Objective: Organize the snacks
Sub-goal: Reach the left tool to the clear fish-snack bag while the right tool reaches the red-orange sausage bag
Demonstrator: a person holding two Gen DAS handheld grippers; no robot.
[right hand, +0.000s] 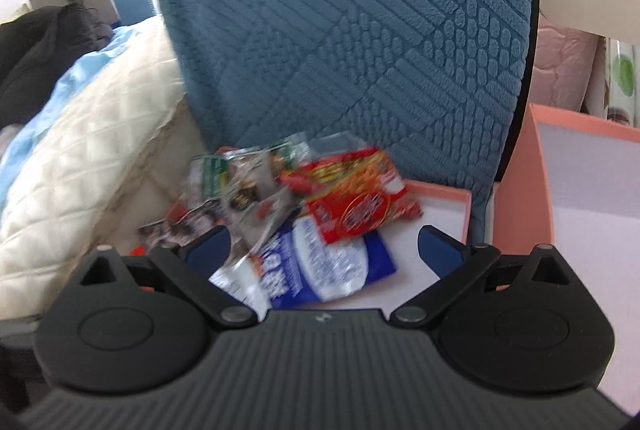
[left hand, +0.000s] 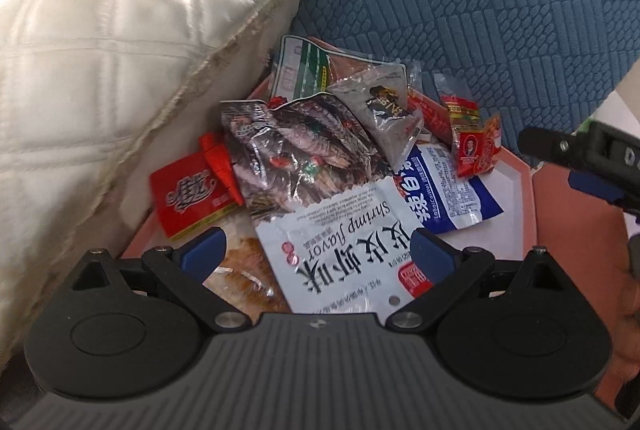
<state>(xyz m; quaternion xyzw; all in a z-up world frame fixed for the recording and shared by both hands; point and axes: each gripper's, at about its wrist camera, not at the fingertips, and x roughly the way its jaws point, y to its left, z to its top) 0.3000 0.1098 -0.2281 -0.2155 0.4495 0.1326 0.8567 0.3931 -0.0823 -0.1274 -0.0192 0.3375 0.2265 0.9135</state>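
Both grippers level over snack pile (left hand: 332,158) | left gripper (left hand: 318,250) jaws spread | right gripper (right hand: 324,248) jaws spread

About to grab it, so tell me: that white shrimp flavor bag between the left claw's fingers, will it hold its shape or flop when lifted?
The shrimp flavor bag looks like thin crinkled film, so it will likely flop and sag. Its glossy surface may slip in the left claw. It overlaps neighbouring packets in the pink tray, so lifting may drag those along.
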